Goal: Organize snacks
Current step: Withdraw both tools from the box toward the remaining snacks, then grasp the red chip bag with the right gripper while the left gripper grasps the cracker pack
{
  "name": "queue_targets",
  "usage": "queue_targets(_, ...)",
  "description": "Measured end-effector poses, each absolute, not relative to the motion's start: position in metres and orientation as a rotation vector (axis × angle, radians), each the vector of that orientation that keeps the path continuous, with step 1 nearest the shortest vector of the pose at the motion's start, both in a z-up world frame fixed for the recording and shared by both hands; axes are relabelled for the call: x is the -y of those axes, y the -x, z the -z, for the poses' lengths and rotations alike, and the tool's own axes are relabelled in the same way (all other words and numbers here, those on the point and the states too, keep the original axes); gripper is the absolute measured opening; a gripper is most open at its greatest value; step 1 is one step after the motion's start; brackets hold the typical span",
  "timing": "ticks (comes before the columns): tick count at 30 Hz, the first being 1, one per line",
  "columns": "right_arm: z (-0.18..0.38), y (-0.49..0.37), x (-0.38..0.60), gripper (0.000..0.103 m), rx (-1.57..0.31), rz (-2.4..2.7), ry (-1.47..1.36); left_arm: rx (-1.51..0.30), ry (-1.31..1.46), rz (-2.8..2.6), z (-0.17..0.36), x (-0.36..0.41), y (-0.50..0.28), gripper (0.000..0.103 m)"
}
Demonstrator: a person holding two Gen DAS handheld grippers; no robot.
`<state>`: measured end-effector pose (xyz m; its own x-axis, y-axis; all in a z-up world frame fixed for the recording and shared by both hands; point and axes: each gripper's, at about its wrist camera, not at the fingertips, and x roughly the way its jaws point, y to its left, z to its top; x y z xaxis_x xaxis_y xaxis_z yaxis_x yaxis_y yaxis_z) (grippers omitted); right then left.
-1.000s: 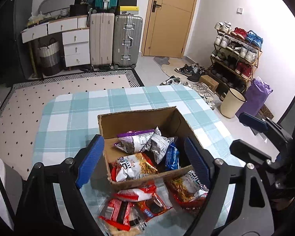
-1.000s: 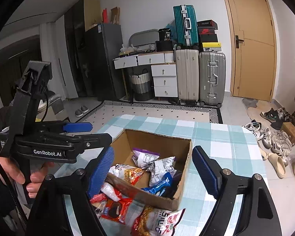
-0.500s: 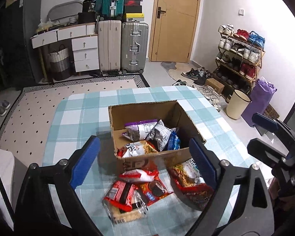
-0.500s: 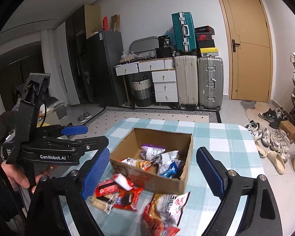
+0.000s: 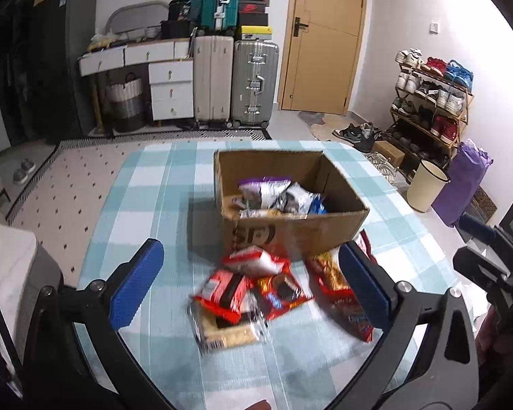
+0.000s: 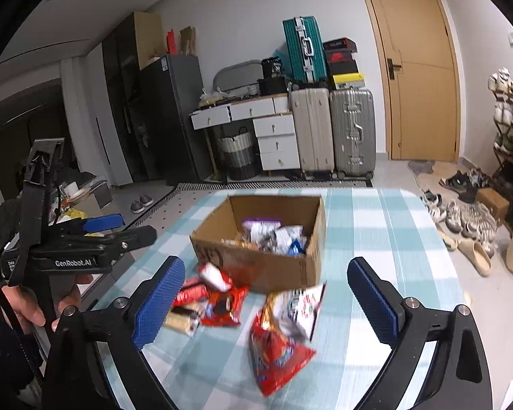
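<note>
An open cardboard box (image 5: 290, 232) (image 6: 256, 266) sits mid-table and holds several snack bags (image 5: 277, 194). Loose snack packs lie in front of it: a small red-and-white pack (image 5: 253, 261), red cookie packs (image 5: 225, 294), and a large red chip bag (image 6: 280, 338) (image 5: 338, 290). My left gripper (image 5: 253, 287) is open and empty, held above and short of the loose packs. My right gripper (image 6: 266, 300) is open and empty, above the chip bag. The left gripper also shows at the left of the right wrist view (image 6: 102, 235).
The table wears a teal-and-white checked cloth (image 5: 160, 198). Suitcases (image 5: 253, 82), a white drawer desk (image 5: 167, 82) and a door stand behind. A shoe rack (image 5: 431, 102), a bin (image 5: 427, 184) and a purple bag (image 5: 468, 184) stand to the right.
Both grippers have pulled back and risen away from the box, so box and loose packs sit farther off. Both stay open and empty.
</note>
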<state>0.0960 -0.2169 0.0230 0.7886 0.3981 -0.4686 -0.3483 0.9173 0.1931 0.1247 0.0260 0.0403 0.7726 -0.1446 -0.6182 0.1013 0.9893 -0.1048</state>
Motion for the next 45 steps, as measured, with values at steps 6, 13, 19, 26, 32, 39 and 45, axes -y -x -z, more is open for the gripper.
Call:
queue_targets(6, 0.005, -0.083, 0.216, 0.098, -0.571, -0.395, -0.092, -0.701, 0.099, 0.094, -0.011, -0.037, -0.113, 0.102)
queue_targets(13, 0.044, -0.084, 0.207, 0.098, -0.635, -0.401, -0.085, -0.713, 0.128, 0.036, 0.02, -0.052, -0.104, 0.102)
queue_targets(19, 0.073, -0.097, 0.2, 0.098, -0.7, -0.411, -0.087, -0.737, 0.145, 0.012, 0.038, -0.066, -0.102, 0.102)
queue_targets(26, 0.094, -0.115, 0.192, 0.098, -0.746, -0.426, -0.084, -0.768, 0.15, 0.012, 0.058, -0.071, -0.098, 0.102)
queue_targets(32, 0.109, -0.131, 0.184, 0.097, -0.784, -0.436, -0.067, -0.79, 0.145, 0.018, 0.071, -0.073, -0.098, 0.102)
queue_targets(39, 0.13, -0.151, 0.173, 0.061, -0.865, -0.428, -0.034, -0.822, 0.156, 0.015, 0.085, -0.076, -0.104, 0.102)
queue_targets(45, 0.132, -0.154, 0.179, 0.046, -0.859, -0.474, -0.082, -0.843, 0.157, 0.015, 0.094, -0.075, -0.111, 0.102)
